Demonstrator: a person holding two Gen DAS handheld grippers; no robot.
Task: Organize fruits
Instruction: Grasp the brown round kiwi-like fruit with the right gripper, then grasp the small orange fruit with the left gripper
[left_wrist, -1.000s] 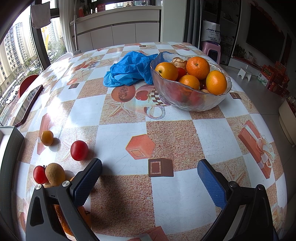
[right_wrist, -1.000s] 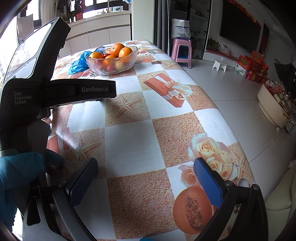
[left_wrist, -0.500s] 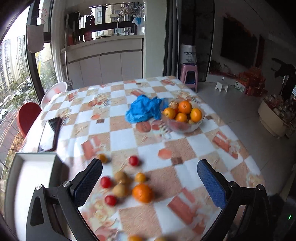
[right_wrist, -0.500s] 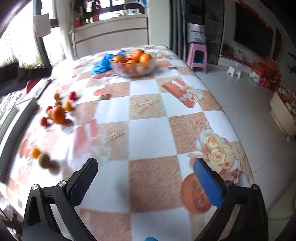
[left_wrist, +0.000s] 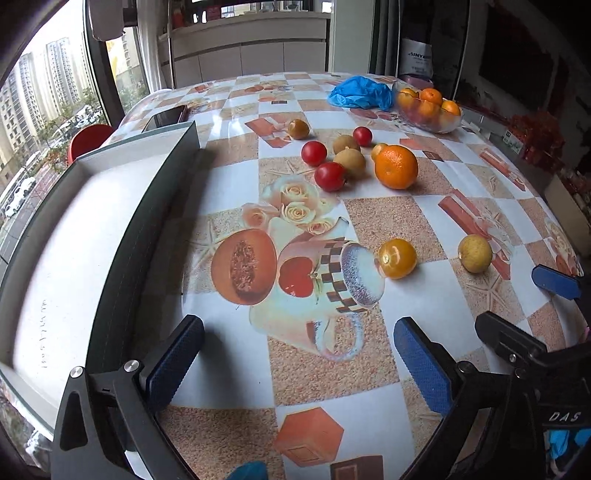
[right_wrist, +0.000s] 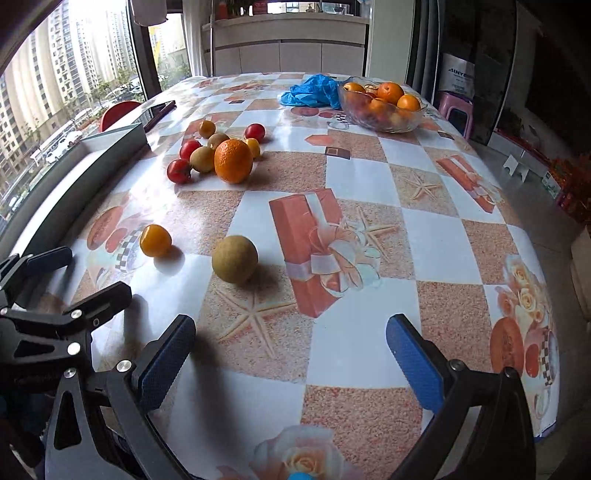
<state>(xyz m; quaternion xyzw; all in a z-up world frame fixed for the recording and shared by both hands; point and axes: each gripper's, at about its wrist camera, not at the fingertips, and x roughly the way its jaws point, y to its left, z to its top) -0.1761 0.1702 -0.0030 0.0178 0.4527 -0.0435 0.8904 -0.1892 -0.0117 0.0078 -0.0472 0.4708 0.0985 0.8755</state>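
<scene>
Left wrist view: my left gripper (left_wrist: 295, 358) hangs low over the table (left_wrist: 236, 369), jaws wide apart, nothing between them. Beside it on my left lies the tray (left_wrist: 159, 206), empty as far as I can see; I judge it is where the loose fruit belongs, hence my place next to its wall.

The fruit is loose on the cloth. A cluster sits mid-table: a big orange (left_wrist: 396, 166), three tomatoes (nearest one (left_wrist: 330, 177)) and some brownish-green fruit, possibly kiwis, the view is too coarse to say. Two strays lie nearer me and apart from the cluster: a small yellow-orange fruit (left_wrist: 397, 257) and a pale round fruit (left_wrist: 475, 253).

Right wrist view: my right gripper (right_wrist: 291, 358) is also spread open and empty, pointed at the pale round fruit (right_wrist: 234, 259), which lies just ahead of the left fingertip (right_wrist: 168, 354). Each gripper thus faces the stray nearest it.

The glass bowl (right_wrist: 382, 122) of oranges stands at the far end, touching a crumpled blue bag (right_wrist: 310, 94). Nothing sorted yet, by my reckoning.
</scene>
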